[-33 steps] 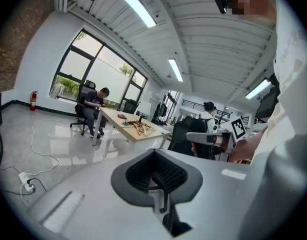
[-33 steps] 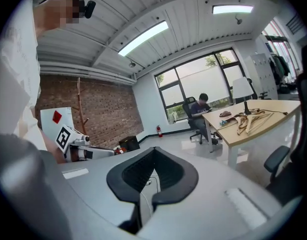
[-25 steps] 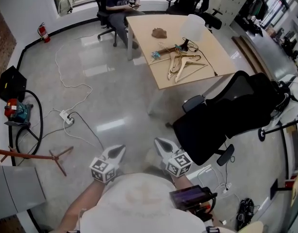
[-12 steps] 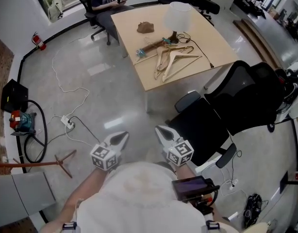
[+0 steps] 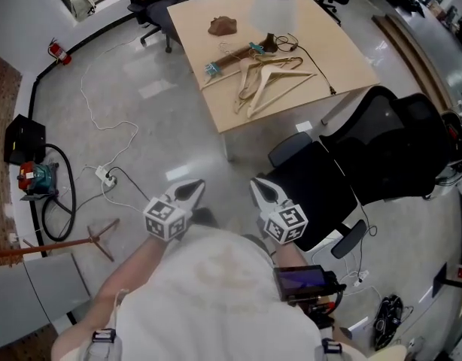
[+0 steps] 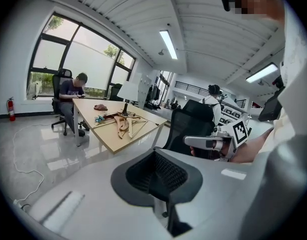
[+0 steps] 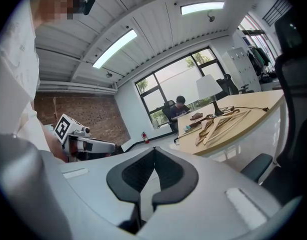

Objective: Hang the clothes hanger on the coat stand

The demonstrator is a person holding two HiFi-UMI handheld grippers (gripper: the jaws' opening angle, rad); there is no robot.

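Several wooden clothes hangers (image 5: pixel 267 80) lie in a loose pile on the light wood table (image 5: pixel 216 100) ahead, also seen in the left gripper view (image 6: pixel 124 124) and the right gripper view (image 7: pixel 218 124). A reddish wooden pole with splayed feet (image 5: pixel 95 239), which looks like the coat stand, shows at the lower left. My left gripper (image 5: pixel 192 190) and right gripper (image 5: pixel 259 189) are held side by side above the floor, well short of the table. Both are shut with nothing between the jaws, as the left gripper view (image 6: pixel 157 176) and the right gripper view (image 7: pixel 152 176) show.
A black office chair (image 5: pixel 366 156) stands right of me by the table's near corner. A white lamp (image 5: pixel 272 10), a brown lump (image 5: pixel 222 26) and cords sit on the table. Cables and a power strip (image 5: pixel 103 175) trail over the floor at left. A person (image 6: pixel 72 91) sits at the table's far end.
The table and hangers have drawn closer and shifted left in the head view as I walk forward. Both grippers stay shut, a little higher in the picture.
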